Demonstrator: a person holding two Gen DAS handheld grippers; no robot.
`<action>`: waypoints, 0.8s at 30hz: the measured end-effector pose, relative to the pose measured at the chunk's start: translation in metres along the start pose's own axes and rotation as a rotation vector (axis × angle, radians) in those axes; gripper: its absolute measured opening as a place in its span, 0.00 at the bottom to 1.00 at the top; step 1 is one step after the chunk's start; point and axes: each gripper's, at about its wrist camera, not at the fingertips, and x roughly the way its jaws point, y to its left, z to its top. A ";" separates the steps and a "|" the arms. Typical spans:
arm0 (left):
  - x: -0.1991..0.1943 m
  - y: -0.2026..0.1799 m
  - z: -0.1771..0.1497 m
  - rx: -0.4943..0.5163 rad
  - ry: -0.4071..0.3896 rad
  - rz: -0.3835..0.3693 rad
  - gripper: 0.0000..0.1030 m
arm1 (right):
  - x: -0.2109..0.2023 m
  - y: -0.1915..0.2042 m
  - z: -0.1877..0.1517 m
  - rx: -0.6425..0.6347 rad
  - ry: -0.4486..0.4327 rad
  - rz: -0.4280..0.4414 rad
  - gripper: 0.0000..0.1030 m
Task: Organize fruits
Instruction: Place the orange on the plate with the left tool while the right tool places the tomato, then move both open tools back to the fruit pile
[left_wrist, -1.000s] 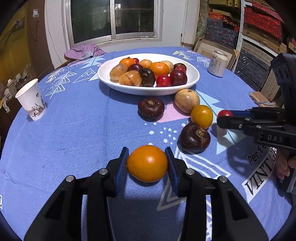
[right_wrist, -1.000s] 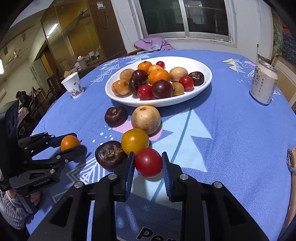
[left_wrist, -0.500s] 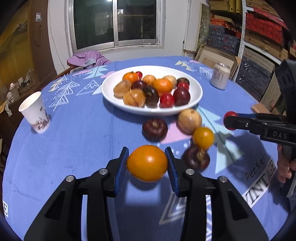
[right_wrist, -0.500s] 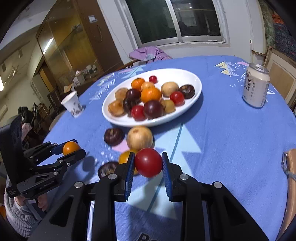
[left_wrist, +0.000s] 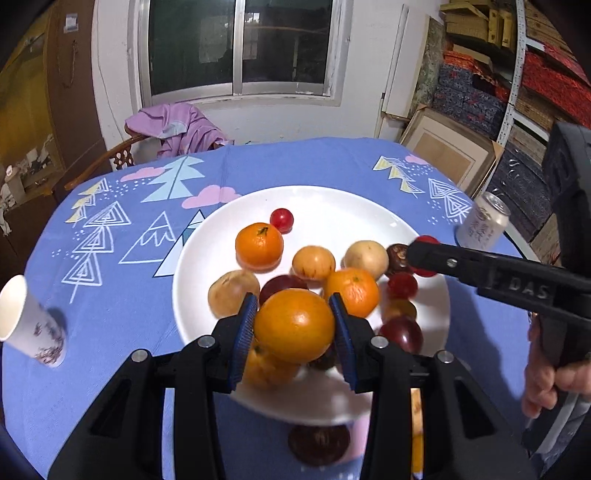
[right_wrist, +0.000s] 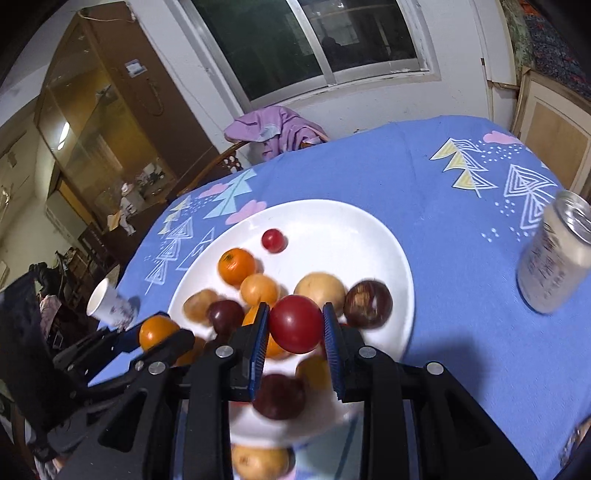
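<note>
My left gripper (left_wrist: 294, 325) is shut on an orange fruit (left_wrist: 294, 325) and holds it above the near part of the white plate (left_wrist: 343, 210). My right gripper (right_wrist: 295, 325) is shut on a red fruit (right_wrist: 295, 323) above the same plate (right_wrist: 369, 236). The plate holds several fruits: oranges, tan round ones, dark purple ones and small red ones. The right gripper shows in the left wrist view (left_wrist: 421, 254) over the plate's right side. The left gripper with its orange shows in the right wrist view (right_wrist: 159, 332).
A dark fruit (left_wrist: 318, 445) and a tan fruit (right_wrist: 260, 461) lie on the blue cloth just before the plate. A paper cup (left_wrist: 27, 325) stands at the left, a drink can (right_wrist: 556, 258) at the right. A chair with purple cloth (left_wrist: 173, 125) is behind the table.
Both grippers have lifted their fruits off the cloth and moved forward over the plate. The loose fruits on the cloth now lie below and behind the fingers.
</note>
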 end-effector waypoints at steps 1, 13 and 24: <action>0.007 0.001 0.004 -0.003 0.006 0.000 0.39 | 0.008 -0.001 0.005 0.011 0.004 -0.002 0.28; 0.064 -0.009 0.049 0.001 0.019 -0.009 0.39 | 0.067 -0.004 0.039 0.044 0.030 -0.056 0.28; 0.072 -0.009 0.057 -0.017 0.006 -0.007 0.69 | 0.056 -0.026 0.042 0.122 0.012 -0.015 0.46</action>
